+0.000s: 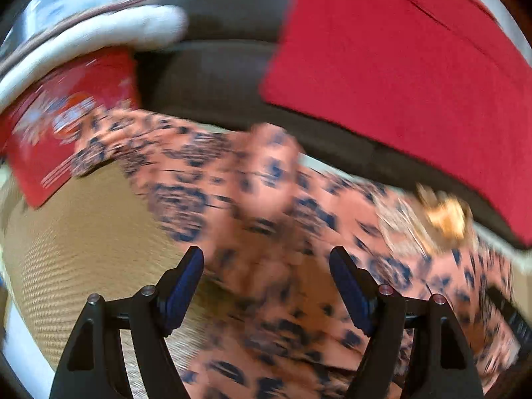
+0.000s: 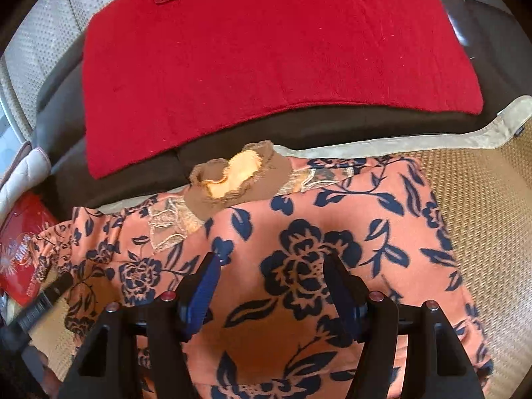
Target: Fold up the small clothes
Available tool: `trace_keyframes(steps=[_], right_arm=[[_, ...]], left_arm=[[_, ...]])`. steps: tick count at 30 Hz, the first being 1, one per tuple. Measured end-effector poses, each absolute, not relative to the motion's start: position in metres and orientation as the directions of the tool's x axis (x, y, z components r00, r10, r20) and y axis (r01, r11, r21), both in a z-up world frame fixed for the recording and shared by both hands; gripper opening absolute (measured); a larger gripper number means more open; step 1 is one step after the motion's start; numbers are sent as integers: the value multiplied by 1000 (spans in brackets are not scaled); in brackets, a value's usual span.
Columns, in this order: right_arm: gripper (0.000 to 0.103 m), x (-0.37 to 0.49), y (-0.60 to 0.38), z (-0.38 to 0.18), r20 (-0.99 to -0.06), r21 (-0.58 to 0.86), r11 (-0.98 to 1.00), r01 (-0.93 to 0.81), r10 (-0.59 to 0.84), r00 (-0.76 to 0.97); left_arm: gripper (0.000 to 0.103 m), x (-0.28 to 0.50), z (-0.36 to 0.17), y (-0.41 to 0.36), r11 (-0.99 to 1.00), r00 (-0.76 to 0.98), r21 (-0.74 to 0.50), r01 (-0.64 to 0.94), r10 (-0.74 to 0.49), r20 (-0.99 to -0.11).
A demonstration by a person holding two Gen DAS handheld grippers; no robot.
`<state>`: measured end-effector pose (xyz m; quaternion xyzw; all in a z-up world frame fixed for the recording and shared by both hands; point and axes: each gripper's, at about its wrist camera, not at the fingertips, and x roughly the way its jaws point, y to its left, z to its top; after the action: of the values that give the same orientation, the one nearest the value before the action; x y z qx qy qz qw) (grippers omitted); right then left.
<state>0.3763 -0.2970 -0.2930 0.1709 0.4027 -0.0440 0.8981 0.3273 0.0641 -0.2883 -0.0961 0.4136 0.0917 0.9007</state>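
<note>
The orange floral garment (image 2: 299, 266) lies spread across a woven straw mat (image 2: 482, 199), its navy roses and leaves facing up, and its brown ruffled collar (image 2: 232, 179) points toward the far edge of the mat. One side of the top appears folded over the middle, with a lace panel (image 2: 166, 229) showing just beside the collar. The right gripper (image 2: 271, 262) hangs right above the cloth, jaws parted and nothing pinched between them, the blue pads clear of the fabric. Over in the left wrist view everything smears with motion blur: the left gripper (image 1: 266, 256) is over the same garment (image 1: 266, 199), jaws spread wide, and no fabric sits caught between them. In the right wrist view a dark bar at the far left edge looks like that other gripper, though blur makes it hard to be sure. Beyond the mat a red blanket (image 2: 266, 60) lies flat on a dark brown sofa seat (image 2: 332, 126). A pale suede trim (image 2: 432, 139) borders the mat on that side. At the left sits a red printed packet (image 2: 23, 249), touching the garment's edge, with a white padded cushion (image 1: 99, 33) behind it.
</note>
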Motion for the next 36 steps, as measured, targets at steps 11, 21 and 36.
trace_keyframes(steps=[11,21,36], right_arm=[[69,375,-259,-297,-737,240,960,142,85,670],[69,380,-256,-304,-748,244,960,137,97,657],[68,378,-260,-306,-748,261,957,128,117,653]], left_arm=[[78,334,-307,193,813,620,-306,-496,85,-780],[54,357,-335,198,748,623,-445,-492,-54,-780],[6,382,-354,209,690,692,-574,-441,-145,-707]])
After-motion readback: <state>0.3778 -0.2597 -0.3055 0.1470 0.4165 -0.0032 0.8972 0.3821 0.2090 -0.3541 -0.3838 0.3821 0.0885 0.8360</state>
